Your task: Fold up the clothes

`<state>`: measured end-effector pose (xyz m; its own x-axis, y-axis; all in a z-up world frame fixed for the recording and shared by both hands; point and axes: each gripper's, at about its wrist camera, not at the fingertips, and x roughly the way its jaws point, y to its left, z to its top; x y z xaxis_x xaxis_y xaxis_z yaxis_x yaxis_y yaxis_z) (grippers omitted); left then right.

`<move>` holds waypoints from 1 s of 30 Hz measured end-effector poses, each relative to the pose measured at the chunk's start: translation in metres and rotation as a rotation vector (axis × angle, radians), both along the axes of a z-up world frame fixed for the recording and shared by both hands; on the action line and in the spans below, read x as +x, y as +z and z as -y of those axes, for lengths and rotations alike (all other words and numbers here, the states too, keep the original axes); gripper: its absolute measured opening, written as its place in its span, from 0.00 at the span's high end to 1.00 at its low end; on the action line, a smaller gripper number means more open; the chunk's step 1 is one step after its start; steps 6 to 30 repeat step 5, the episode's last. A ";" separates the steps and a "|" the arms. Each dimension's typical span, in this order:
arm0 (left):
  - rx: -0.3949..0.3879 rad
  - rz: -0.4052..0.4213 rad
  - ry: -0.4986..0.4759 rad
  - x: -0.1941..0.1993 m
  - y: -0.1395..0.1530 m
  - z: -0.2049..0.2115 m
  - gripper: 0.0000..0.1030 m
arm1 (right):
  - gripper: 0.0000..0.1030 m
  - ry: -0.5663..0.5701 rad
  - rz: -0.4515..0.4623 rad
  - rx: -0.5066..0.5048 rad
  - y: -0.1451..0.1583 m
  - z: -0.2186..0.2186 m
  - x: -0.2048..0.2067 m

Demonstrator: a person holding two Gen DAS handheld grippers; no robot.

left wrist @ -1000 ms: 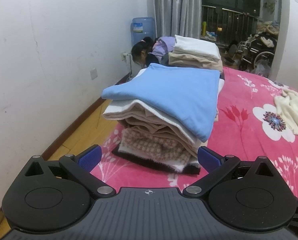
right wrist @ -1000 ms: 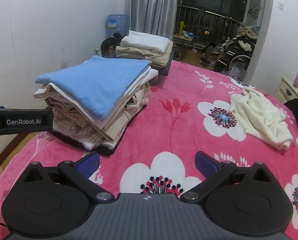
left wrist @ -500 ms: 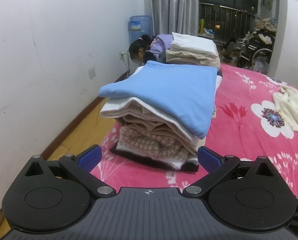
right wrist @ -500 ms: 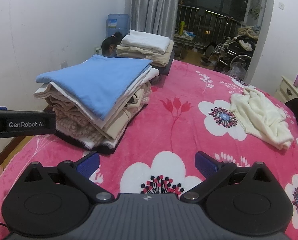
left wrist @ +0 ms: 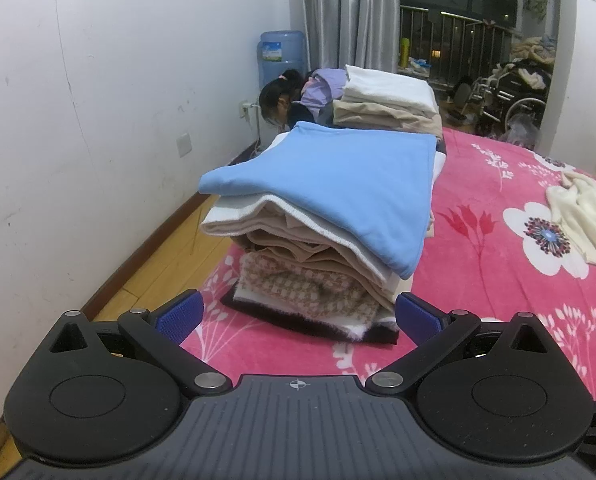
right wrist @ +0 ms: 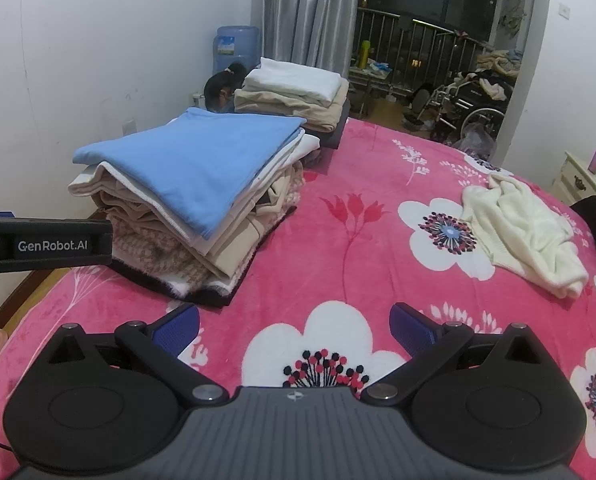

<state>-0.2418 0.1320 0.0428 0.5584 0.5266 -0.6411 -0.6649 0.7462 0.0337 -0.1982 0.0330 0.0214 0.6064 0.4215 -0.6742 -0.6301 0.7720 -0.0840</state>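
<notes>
A stack of folded clothes (left wrist: 318,256) with a light blue garment (left wrist: 338,184) on top sits on the pink flowered bed (left wrist: 478,264); it also shows in the right wrist view (right wrist: 185,216). A crumpled cream garment (right wrist: 526,232) lies unfolded at the right of the bed, also in the left wrist view (left wrist: 586,216). My left gripper (left wrist: 298,316) is open and empty just in front of the stack. My right gripper (right wrist: 293,328) is open and empty above the bedspread. The left gripper's body (right wrist: 45,246) shows at the left of the right wrist view.
A second stack of white and beige folded clothes (right wrist: 293,96) sits farther back. A person (left wrist: 285,100) crouches beside the bed near a water bottle (left wrist: 281,56). The white wall (left wrist: 97,120) and wood floor (left wrist: 157,272) are left. A wheelchair (right wrist: 474,108) and a nightstand (right wrist: 582,176) stand to the right.
My left gripper has turned slightly to the right, so the stack sits a little lower and more centred. The right gripper has hardly moved. Both stay open.
</notes>
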 end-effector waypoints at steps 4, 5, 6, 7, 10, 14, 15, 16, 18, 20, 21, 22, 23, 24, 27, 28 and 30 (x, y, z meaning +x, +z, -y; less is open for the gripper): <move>0.001 0.000 0.002 -0.001 0.000 0.001 0.00 | 0.00 0.002 0.001 0.001 0.000 0.000 0.000; 0.001 -0.001 0.002 -0.001 0.000 0.001 0.00 | 0.00 0.003 0.001 0.001 0.000 -0.001 0.000; 0.001 -0.001 0.002 -0.001 0.000 0.001 0.00 | 0.00 0.003 0.001 0.001 0.000 -0.001 0.000; 0.001 -0.001 0.002 -0.001 0.000 0.001 0.00 | 0.00 0.003 0.001 0.001 0.000 -0.001 0.000; 0.001 -0.001 0.002 -0.001 0.000 0.001 0.00 | 0.00 0.003 0.001 0.001 0.000 -0.001 0.000; 0.001 -0.001 0.002 -0.001 0.000 0.001 0.00 | 0.00 0.003 0.001 0.001 0.000 -0.001 0.000; 0.001 -0.001 0.002 -0.001 0.000 0.001 0.00 | 0.00 0.003 0.001 0.001 0.000 -0.001 0.000; 0.001 -0.001 0.002 -0.001 0.000 0.001 0.00 | 0.00 0.003 0.001 0.001 0.000 -0.001 0.000; 0.001 -0.001 0.002 -0.001 0.000 0.001 0.00 | 0.00 0.003 0.001 0.001 0.000 -0.001 0.000; 0.001 -0.001 0.002 -0.001 0.000 0.001 0.00 | 0.00 0.003 0.001 0.001 0.000 -0.001 0.000; 0.001 -0.001 0.002 -0.001 0.000 0.001 0.00 | 0.00 0.003 0.001 0.001 0.000 -0.001 0.000; 0.001 -0.001 0.002 -0.001 0.000 0.001 0.00 | 0.00 0.003 0.001 0.001 0.000 -0.001 0.000; 0.001 -0.001 0.002 -0.001 0.000 0.001 0.00 | 0.00 0.003 0.001 0.001 0.000 -0.001 0.000; 0.001 -0.001 0.002 -0.001 0.000 0.001 0.00 | 0.00 0.003 0.001 0.001 0.000 -0.001 0.000; 0.001 -0.001 0.002 -0.001 0.000 0.001 0.00 | 0.00 0.003 0.001 0.001 0.000 -0.001 0.000; 0.001 -0.001 0.002 -0.001 0.000 0.001 0.00 | 0.00 0.003 0.001 0.001 0.000 -0.001 0.000; 0.001 -0.001 0.002 -0.001 0.000 0.001 0.00 | 0.00 0.003 0.001 0.001 0.000 -0.001 0.000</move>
